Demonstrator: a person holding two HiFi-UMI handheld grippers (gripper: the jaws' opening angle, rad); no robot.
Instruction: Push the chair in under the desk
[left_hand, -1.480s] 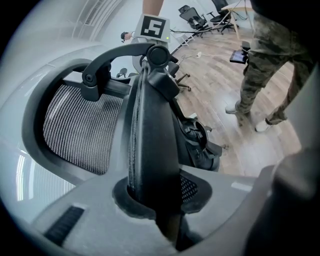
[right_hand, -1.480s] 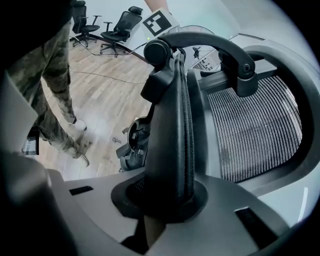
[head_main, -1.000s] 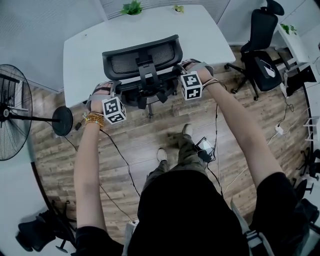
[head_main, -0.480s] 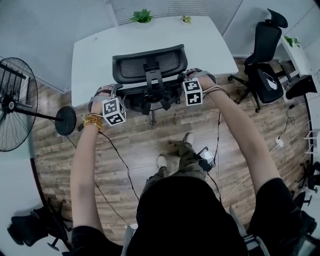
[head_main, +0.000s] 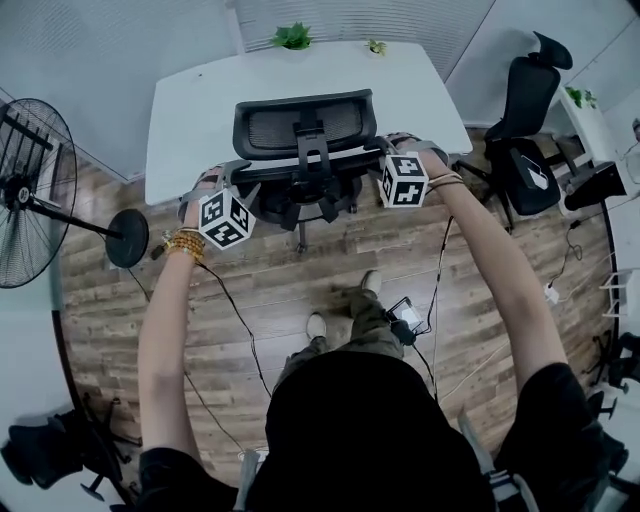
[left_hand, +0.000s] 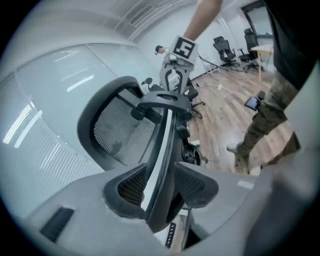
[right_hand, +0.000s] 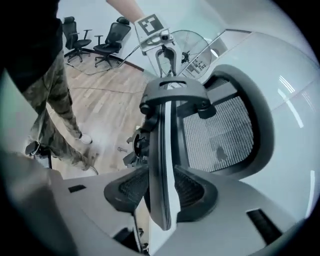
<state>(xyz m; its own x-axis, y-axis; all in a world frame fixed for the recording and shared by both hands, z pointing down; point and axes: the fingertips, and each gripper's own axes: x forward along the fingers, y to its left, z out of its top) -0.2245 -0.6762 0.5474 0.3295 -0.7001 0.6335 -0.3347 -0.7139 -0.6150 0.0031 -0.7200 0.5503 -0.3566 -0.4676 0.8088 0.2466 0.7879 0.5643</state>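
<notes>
- In the head view, the marker cubes (head_main: 223, 219) hid my jaws. The chair (head_main: 305, 125) stood at the desk's (head_main: 200, 100) near edge, its seat lost under its mesh back.
- The left gripper (left_hand: 160, 182) view showed the jaws had just been opening: pads apart, left armrest (left_hand: 167, 145) between them, unclamped.
- The right gripper (right_hand: 161, 187) view showed likewise: jaws just opening, pads spread off the right armrest (right_hand: 162, 150).

The chair (head_main: 305, 125) is black, with a mesh back and a dark spine down its rear; it stands upright, its back against the near edge of the desk (head_main: 190, 110), a white top with rounded corners, and its seat is hidden
</notes>
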